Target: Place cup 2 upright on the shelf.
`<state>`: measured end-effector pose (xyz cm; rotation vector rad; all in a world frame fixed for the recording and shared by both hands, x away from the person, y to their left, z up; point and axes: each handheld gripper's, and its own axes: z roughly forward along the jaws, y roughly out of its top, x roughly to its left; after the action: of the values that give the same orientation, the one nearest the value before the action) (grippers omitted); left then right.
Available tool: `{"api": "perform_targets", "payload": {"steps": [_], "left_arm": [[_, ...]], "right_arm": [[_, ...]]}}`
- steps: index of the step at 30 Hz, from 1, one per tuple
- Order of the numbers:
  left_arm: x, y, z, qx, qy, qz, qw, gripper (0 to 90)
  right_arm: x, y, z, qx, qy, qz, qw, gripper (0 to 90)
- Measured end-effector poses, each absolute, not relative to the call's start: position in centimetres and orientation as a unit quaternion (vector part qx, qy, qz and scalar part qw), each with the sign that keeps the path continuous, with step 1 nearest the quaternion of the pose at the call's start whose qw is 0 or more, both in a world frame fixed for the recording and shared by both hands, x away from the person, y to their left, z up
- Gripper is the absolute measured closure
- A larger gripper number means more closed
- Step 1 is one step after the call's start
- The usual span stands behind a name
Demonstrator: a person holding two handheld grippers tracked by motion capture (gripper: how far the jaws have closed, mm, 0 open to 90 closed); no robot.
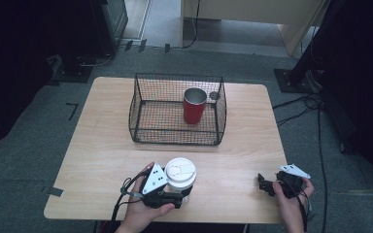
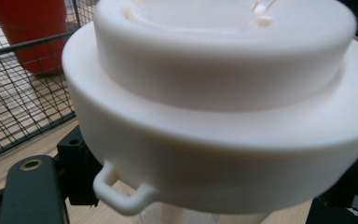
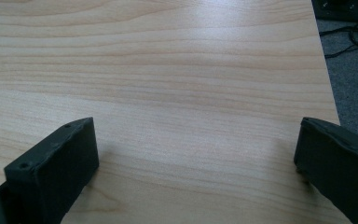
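At the near edge of the desk (image 1: 102, 160), the left gripper (image 1: 175, 198) has its jaws clamped on the white-lidded cup (image 1: 180, 174). Lift it straight, upright, clearing the basket (image 1: 141, 104) rim. The right gripper (image 1: 267, 184) rests with jaws open and empty.

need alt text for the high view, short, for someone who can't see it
A person's left claw grips a white lidded cup at the near edge of a wooden table. The right claw rests open and empty nearby. Behind, a red cup stands upright in a black wire basket.
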<state>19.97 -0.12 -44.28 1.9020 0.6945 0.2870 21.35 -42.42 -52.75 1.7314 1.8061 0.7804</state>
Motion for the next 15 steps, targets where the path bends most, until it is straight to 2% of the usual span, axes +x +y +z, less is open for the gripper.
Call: {"api": "perform_targets", "payload": {"steps": [15], "left_arm": [[21.7, 1.8, -42.5, 0.775, 0.319, 0.149, 0.525, 16.6]], "right_arm": [[21.3, -42.4, -52.8, 0.638, 0.666, 0.288, 0.257, 0.0]]}}
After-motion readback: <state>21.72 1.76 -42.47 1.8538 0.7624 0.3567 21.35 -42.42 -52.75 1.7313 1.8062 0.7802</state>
